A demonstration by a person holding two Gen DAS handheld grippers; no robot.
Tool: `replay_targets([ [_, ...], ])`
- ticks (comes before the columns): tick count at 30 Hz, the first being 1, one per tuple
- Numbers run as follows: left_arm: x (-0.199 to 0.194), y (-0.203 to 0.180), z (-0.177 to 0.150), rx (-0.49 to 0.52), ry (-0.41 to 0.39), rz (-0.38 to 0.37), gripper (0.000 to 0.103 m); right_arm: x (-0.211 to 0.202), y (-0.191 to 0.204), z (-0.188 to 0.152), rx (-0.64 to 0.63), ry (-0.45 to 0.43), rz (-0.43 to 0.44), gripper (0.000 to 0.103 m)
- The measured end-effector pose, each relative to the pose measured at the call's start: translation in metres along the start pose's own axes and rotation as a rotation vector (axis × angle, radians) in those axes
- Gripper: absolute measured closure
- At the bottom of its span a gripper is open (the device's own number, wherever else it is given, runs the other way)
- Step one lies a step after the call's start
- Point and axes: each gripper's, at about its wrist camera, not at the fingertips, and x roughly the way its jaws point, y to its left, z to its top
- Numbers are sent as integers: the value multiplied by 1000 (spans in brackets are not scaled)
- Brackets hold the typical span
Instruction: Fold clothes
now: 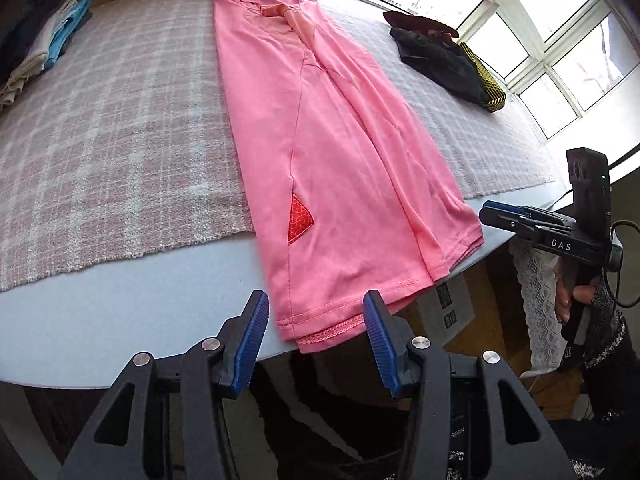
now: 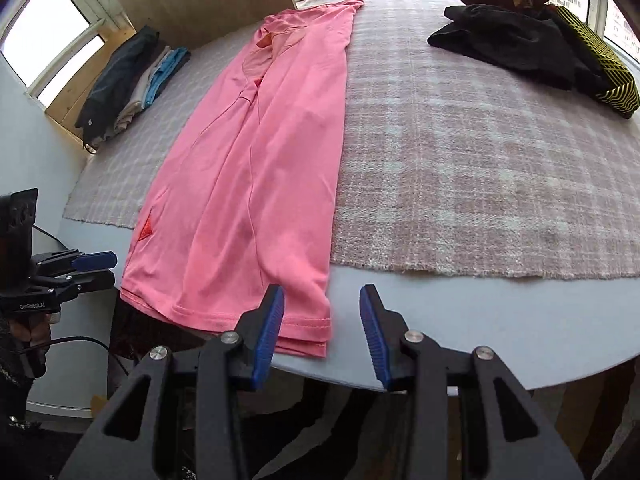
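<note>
Fingers of the left gripper (image 1: 316, 334) stand wide apart, holding nothing, poised just off the near hem of the pink shirt (image 1: 320, 152), one blue pad on either side of its left corner. The right gripper (image 2: 322, 334) is likewise spread and empty, its left pad over the shirt's right hem corner and its right pad over bare tabletop. Seen from the left wrist, the right gripper sits beside the table edge, gripped by a hand (image 1: 576, 300). The shirt lies folded lengthwise into a long strip, running from the pale blue table (image 2: 480, 312) edge, where its hem slightly overhangs, across the pink checked cloth (image 2: 480, 152) toward the window. A folded stack of clothes (image 2: 132, 84) sits far left; a dark pile with a yellow-black garment (image 2: 536, 40) sits far right
</note>
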Motion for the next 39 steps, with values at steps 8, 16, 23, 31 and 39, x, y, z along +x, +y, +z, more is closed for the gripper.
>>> replay_targets([
  [8, 13, -7, 0, -10, 24, 53, 52, 13, 21, -4, -109, 41, -141, 63],
  [16, 17, -15, 0, 87, 42, 73, 93, 18, 28, -4, -150, 77, -196, 63],
  [23, 16, -8, -1, 122, 63, -24, 97, 21, 34, -2, -195, 113, -143, 95],
  [31, -12, 15, 21, -38, 37, -326, 98, 12, -12, 16, 176, 117, 258, 97],
  [39, -36, 32, 106, -64, -67, -361, 98, -22, -39, 99, 285, -26, 440, 97],
])
